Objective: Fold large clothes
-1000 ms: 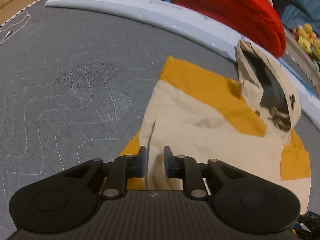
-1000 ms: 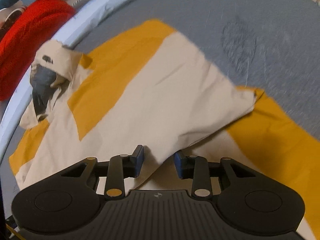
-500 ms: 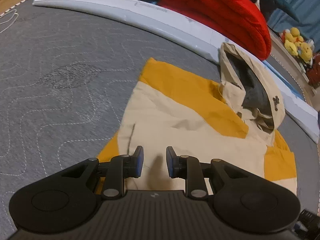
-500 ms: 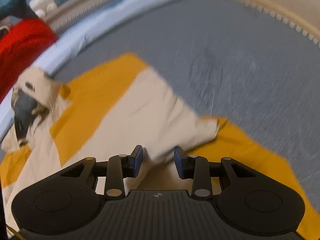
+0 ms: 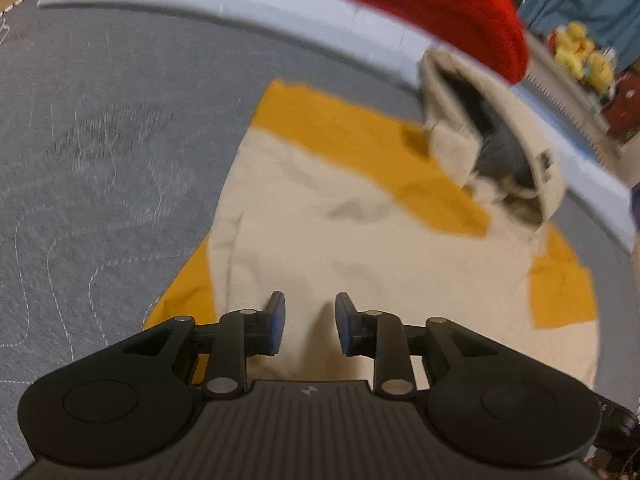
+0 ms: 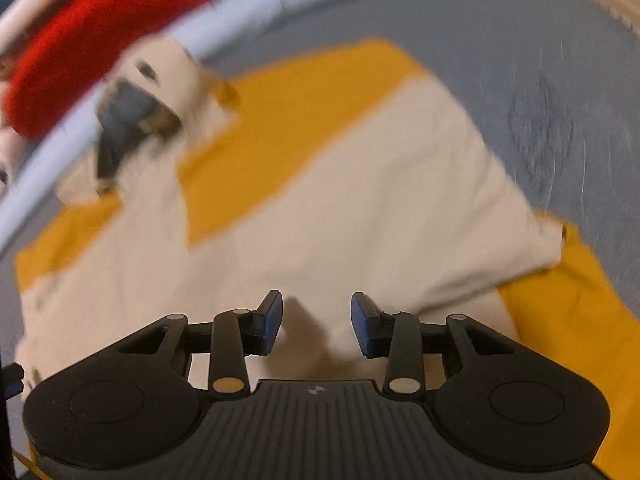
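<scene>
A cream and yellow hoodie (image 5: 360,232) (image 6: 340,200) lies folded on the grey quilted surface (image 5: 100,160) (image 6: 520,40). Its hood (image 5: 492,140) (image 6: 160,80) gapes open at the far end, showing a grey lining. My left gripper (image 5: 310,308) hovers just over the near cream part, jaws opening. A low ridge of cloth lies between the pads, untouched by them. My right gripper (image 6: 316,308) hangs over the near edge of the folded-over cream panel, jaws also opening, pads clear of the fabric.
A pale blue padded strip (image 5: 240,0) (image 6: 240,12) borders the surface beyond the hoodie. A red blanket (image 5: 440,8) (image 6: 88,48) is heaped behind it. Yellow plush toys (image 5: 580,56) sit at the far right. Bare grey quilt stretches to the left of the garment.
Both pairs of jaws have widened. The cream flap that stood between the right pads now lies flat on the hoodie. Both grippers have sunk a little closer to the cloth.
</scene>
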### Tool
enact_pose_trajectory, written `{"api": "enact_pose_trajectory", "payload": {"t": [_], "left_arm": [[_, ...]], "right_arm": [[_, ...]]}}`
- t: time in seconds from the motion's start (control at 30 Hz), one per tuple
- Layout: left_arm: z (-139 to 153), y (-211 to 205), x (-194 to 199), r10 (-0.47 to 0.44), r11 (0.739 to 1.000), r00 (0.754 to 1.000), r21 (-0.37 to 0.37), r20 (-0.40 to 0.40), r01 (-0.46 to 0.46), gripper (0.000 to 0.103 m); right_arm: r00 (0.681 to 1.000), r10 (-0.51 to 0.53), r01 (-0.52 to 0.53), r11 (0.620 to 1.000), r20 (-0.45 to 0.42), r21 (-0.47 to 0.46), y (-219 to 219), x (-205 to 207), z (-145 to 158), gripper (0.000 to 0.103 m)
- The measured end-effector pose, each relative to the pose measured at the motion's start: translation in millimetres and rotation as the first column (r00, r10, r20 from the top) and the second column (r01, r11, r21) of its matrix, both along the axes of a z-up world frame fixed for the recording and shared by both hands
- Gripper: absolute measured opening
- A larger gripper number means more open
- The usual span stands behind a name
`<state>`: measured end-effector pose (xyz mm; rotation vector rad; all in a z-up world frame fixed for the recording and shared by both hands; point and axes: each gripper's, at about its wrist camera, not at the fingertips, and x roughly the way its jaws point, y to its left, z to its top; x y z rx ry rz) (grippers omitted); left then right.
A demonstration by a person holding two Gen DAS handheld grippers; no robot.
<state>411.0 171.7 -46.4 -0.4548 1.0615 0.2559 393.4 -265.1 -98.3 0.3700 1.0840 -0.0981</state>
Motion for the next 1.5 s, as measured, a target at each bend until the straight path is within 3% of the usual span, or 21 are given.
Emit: {"api": "enact_pose_trajectory", "payload": {"t": [0.07, 0.13, 0.23, 0.33, 0.43, 0.5, 0.57, 0.6, 0.67, 0.77, 0.87, 0.9, 1.03, 1.1, 1.23, 1.5], "left_arm": [[-16, 7, 0, 0.026, 0.999, 0.998, -0.024, -0.064, -0.028, 0.030], [-20, 11, 0, 0.044, 0.998, 0.996, -0.033, -0.077, -0.047, 0.030], [-7, 5, 1, 0.021, 1.000, 0.999, 0.002, -0.038, -0.021, 0.032], [7, -11, 2, -0.044, 0.997, 0.999, 0.058, 0.010, 0.043, 0.047], [11, -32, 3, -0.120, 0.988, 0.992, 0.106, 0.034, 0.116, 0.047], [-2, -39, 5, -0.162, 0.980, 0.987, 0.118, 0.003, 0.160, 0.047], [-26, -36, 6, -0.132, 0.983, 0.988, 0.115, -0.085, 0.141, 0.046], [-30, -33, 5, -0.116, 0.987, 0.990, 0.102, -0.081, 0.124, 0.046], [-22, -36, 5, -0.106, 0.986, 0.992, 0.120, -0.068, 0.114, 0.046], [5, -46, 3, -0.131, 0.982, 0.991, 0.139, 0.019, 0.127, 0.049], [27, -61, -1, -0.180, 0.967, 0.977, 0.205, 0.111, 0.154, 0.064], [31, -65, -3, -0.194, 0.960, 0.972, 0.231, 0.136, 0.159, 0.064], [45, -77, -8, -0.229, 0.949, 0.951, 0.264, 0.209, 0.170, 0.066], [50, -85, -8, -0.240, 0.947, 0.939, 0.271, 0.246, 0.171, 0.074], [57, -98, -15, -0.287, 0.923, 0.912, 0.338, 0.293, 0.182, 0.084], [59, -106, -21, -0.302, 0.918, 0.889, 0.358, 0.345, 0.173, 0.086]], "right_arm": [[1.000, -0.017, 0.017, 1.000, -0.013, 0.007, -1, 0, -3, 0.040], [1.000, -0.019, 0.019, 1.000, -0.008, 0.011, 1, 1, 4, 0.040], [0.999, -0.007, 0.006, 1.000, 0.035, 0.013, 1, 0, 16, 0.040], [0.993, 0.041, -0.040, 0.999, 0.109, -0.015, 6, -1, 31, 0.042], [0.985, 0.096, -0.086, 0.994, 0.146, -0.073, 12, -2, 38, 0.044], [0.988, 0.105, -0.095, 0.991, 0.116, -0.089, 11, -2, 30, 0.044], [0.999, 0.036, -0.036, 0.999, 0.021, -0.022, -2, -1, 11, 0.044], [0.999, -0.015, 0.016, 1.000, -0.039, 0.023, -11, -1, 0, 0.044], [0.998, -0.044, 0.046, 0.998, -0.043, 0.034, -17, -4, -1, 0.043], [0.999, -0.025, 0.025, 1.000, 0.033, -0.007, -14, -6, 20, 0.043], [0.991, -0.004, 0.010, 0.999, 0.132, -0.042, -14, -14, 44, 0.044], [0.988, 0.011, -0.001, 0.998, 0.157, -0.064, -13, -14, 49, 0.044], [0.956, 0.093, -0.054, 0.988, 0.279, -0.143, -7, -22, 72, 0.049], [0.938, 0.119, -0.068, 0.984, 0.325, -0.163, -5, -27, 81, 0.052], [0.917, 0.173, -0.102, 0.973, 0.360, -0.208, -4, -36, 92, 0.059], [0.910, 0.211, -0.123, 0.959, 0.356, -0.254, -6, -43, 96, 0.059]]}}
